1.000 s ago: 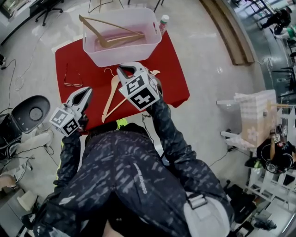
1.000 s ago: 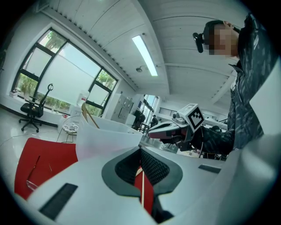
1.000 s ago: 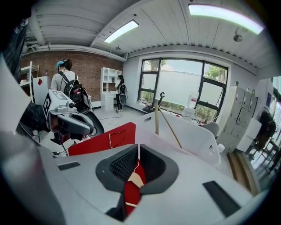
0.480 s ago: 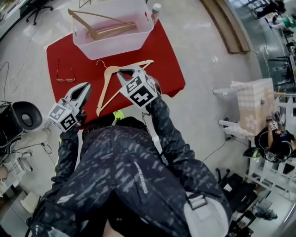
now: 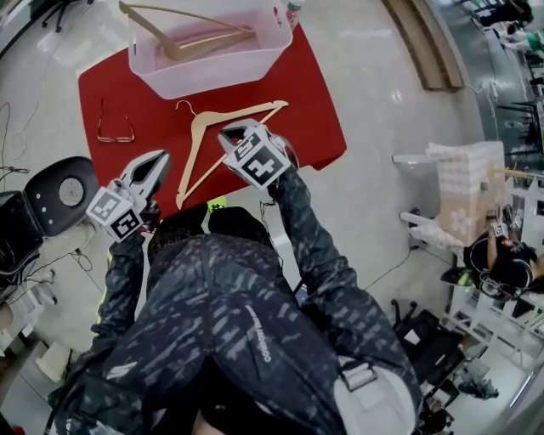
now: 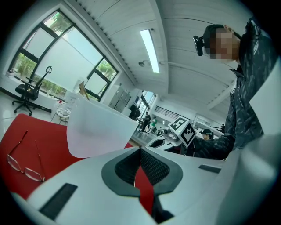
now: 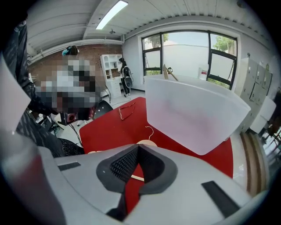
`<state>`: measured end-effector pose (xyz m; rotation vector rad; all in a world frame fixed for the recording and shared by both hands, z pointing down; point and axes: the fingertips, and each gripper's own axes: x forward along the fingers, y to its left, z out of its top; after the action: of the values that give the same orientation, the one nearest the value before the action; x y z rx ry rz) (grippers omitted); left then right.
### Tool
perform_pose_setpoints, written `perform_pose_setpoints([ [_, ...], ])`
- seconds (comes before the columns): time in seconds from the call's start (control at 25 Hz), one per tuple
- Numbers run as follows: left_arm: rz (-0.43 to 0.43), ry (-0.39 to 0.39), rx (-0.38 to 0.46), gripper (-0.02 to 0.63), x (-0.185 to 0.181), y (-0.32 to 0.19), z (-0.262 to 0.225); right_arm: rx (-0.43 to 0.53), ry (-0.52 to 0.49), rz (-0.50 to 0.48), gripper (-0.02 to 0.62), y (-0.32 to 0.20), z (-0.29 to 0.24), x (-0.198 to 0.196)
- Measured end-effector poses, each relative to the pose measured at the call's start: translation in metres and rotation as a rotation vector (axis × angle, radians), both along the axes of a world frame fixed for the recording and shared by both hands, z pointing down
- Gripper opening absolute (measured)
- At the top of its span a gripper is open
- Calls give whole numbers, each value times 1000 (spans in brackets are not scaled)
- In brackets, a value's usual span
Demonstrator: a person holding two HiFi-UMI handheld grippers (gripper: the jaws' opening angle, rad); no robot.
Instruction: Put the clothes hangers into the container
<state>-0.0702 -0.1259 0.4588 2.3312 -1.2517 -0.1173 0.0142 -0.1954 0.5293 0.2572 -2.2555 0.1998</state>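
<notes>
A wooden hanger [image 5: 255, 111] lies flat on the red table [image 5: 314, 102], its hook toward the white container [image 5: 204, 81]. A second wooden hanger [image 5: 195, 42] rests inside that container. My right gripper [image 5: 231, 132] hangs just above the near arm of the lying hanger, jaws shut with nothing between them. In the right gripper view the right gripper [image 7: 138, 147] points down at the hanger [image 7: 148, 143], with the container [image 7: 193, 114] behind it. My left gripper [image 5: 161, 158] is at the table's near left edge, shut and empty; the left gripper [image 6: 139, 150] looks level across the table.
A pair of glasses [image 5: 115, 129] lies on the table's left part, and the glasses [image 6: 24, 162] also show in the left gripper view. A bottle [image 5: 293, 8] stands beside the container. A black round seat [image 5: 64, 195] is on the floor at left.
My right gripper has dropped toward the hanger on the table. The left gripper has sunk a little. More of the lying hanger shows now.
</notes>
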Motion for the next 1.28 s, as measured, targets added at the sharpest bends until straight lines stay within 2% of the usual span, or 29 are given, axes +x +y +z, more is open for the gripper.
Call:
perform_pose_setpoints([
  [0.32, -21, 26, -50, 11, -20, 1, 26, 49, 120, -82, 15, -25, 50, -3],
  [0.44, -26, 39, -62, 11, -28, 0, 34, 43, 130, -92, 18, -30, 66, -11],
  [0.52, -27, 45, -68, 11, -34, -1, 42, 34, 136, -97, 57, -32, 78, -16],
  [0.6, -26, 49, -72, 11, -36, -4, 49, 17, 153, -110, 137, -32, 92, -18],
  [0.76, -26, 60, -77, 11, -40, -7, 61, 4, 185, -133, 184, -34, 115, -19],
  [1.04, -21, 64, -94, 11, -48, -16, 79, -10, 208, -163, 242, -45, 140, -27],
  [1.28, -21, 79, -96, 11, -47, -17, 81, 9, 229, -201, 253, -49, 153, -32],
])
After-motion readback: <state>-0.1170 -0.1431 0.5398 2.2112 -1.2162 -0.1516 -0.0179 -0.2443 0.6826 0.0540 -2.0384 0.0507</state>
